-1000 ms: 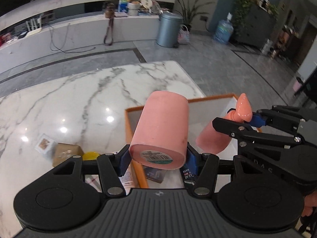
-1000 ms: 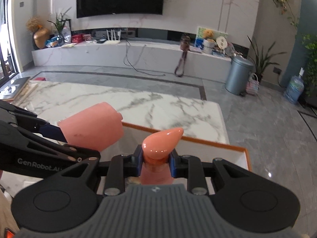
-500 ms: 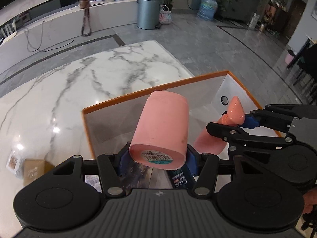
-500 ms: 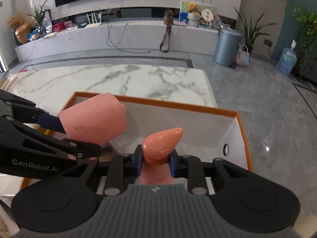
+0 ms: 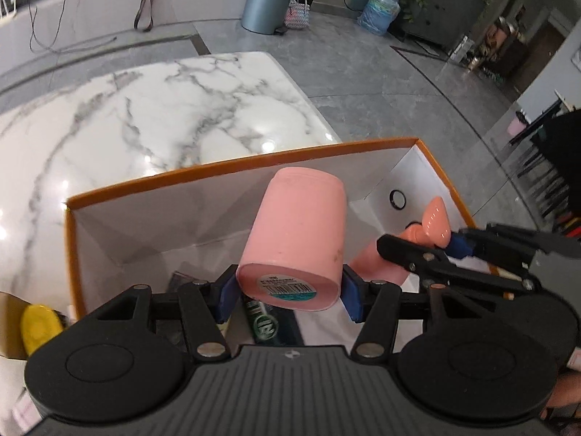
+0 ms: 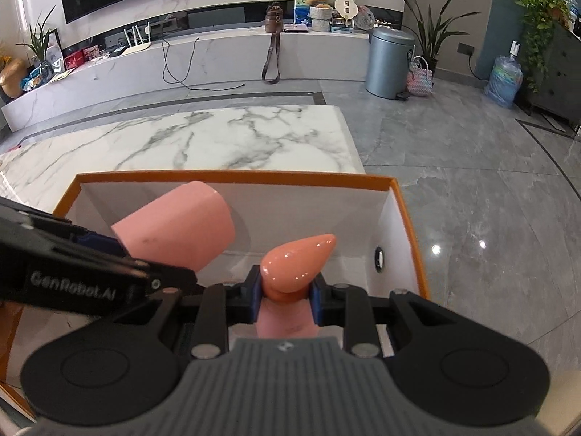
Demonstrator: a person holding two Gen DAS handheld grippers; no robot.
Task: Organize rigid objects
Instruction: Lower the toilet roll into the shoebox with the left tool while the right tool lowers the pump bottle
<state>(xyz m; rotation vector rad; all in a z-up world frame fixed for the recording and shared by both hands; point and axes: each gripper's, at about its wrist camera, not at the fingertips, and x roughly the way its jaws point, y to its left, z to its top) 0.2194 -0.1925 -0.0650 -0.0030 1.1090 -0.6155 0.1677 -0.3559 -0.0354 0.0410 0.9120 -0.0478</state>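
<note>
Left gripper is pinching the pink cup at its base, barcode end facing the camera. Right gripper is squeezing the pink bottle (probably at the neck), its pointed cap sticking out past the fingertips. Both are hanging over the orange-rimmed box.

a: where is the box?
b: on the marble table, at its near right corner. floor beyond.
a: over it?
b: cup in the left gripper, left; bottle in the right gripper, right. both above the box's inside.
a: outside the box?
b: a yellow thing on the table, left of its wall.
</note>
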